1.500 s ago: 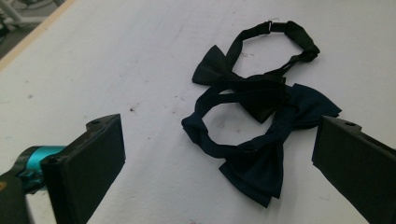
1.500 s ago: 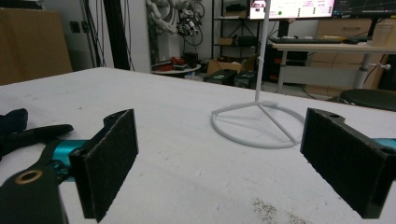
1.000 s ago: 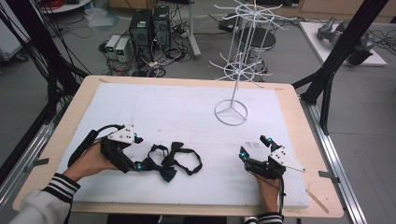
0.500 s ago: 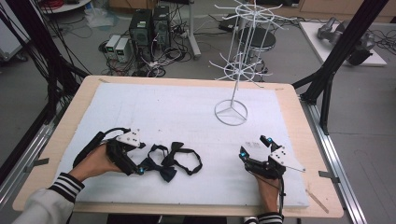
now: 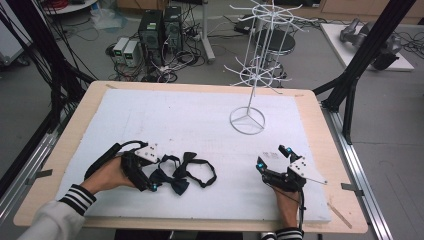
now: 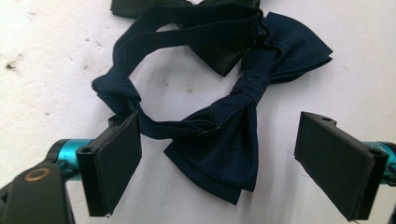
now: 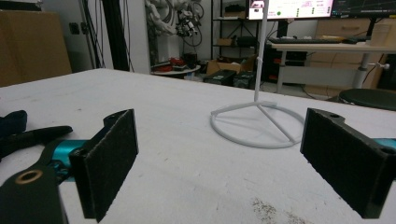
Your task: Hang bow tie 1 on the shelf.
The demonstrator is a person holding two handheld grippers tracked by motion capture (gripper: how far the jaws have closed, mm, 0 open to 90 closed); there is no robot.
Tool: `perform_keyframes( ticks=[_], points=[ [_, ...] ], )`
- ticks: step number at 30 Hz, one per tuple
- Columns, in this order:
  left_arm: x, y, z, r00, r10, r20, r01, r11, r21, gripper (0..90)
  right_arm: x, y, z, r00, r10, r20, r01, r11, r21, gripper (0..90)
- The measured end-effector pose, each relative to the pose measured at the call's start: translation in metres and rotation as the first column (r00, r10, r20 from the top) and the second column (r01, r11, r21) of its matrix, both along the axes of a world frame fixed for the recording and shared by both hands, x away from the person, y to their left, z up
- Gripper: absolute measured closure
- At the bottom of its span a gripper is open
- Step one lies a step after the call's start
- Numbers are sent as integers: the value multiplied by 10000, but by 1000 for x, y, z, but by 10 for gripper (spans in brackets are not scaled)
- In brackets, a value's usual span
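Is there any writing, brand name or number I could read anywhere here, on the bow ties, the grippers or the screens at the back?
None can be read.
Monitor, seen from the right gripper view: coloured bars and lines of text, too small and blurred to read.
Navy bow tie between the left gripper jaws: no label showing.
Right gripper pads: plain black, no markings.

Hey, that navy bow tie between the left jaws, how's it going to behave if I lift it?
The navy bow tie looks like soft folded cloth, so it will probably go floppy and droop. Its strap loops loosely and crosses the black bow tie, so that might drag along. It likely weighs little; the left hand-held gripper stands open around it.
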State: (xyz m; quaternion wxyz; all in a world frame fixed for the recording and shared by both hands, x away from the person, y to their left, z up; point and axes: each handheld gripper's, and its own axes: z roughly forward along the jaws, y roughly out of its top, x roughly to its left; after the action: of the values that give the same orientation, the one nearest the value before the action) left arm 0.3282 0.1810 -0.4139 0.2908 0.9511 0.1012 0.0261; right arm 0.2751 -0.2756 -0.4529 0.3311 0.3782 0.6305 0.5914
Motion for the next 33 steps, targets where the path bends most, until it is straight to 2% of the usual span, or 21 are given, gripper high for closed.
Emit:
perform_keyframes(
  ticks=[5, 14, 19, 22, 33],
  points=[
    [0, -4, -5, 9999, -19, 153, 16, 9998, 194, 181, 0, 0, 0, 10000, -9, 11, 9, 10000, 5, 106],
    [4, -7, -6, 9999, -156, -47, 159, 9988, 473, 253, 0, 0, 0, 10000, -32, 61, 32, 10000, -26, 106],
    [5, -7, -6, 9997, -192, -122, 197, 9986, 481, 345, 0, 0, 0, 10000, -24, 25, 24, 10000, -14, 106],
    [7, -7, -7, 9995, -299, -89, 304, 9972, 678, 381, 0, 0, 0, 10000, -29, 29, 29, 10000, -21, 106],
    [10, -7, -6, 9997, -170, -149, 179, 9976, 663, 469, -1, 1, 0, 10000, -32, 20, 32, 10000, -61, 107]
  ],
)
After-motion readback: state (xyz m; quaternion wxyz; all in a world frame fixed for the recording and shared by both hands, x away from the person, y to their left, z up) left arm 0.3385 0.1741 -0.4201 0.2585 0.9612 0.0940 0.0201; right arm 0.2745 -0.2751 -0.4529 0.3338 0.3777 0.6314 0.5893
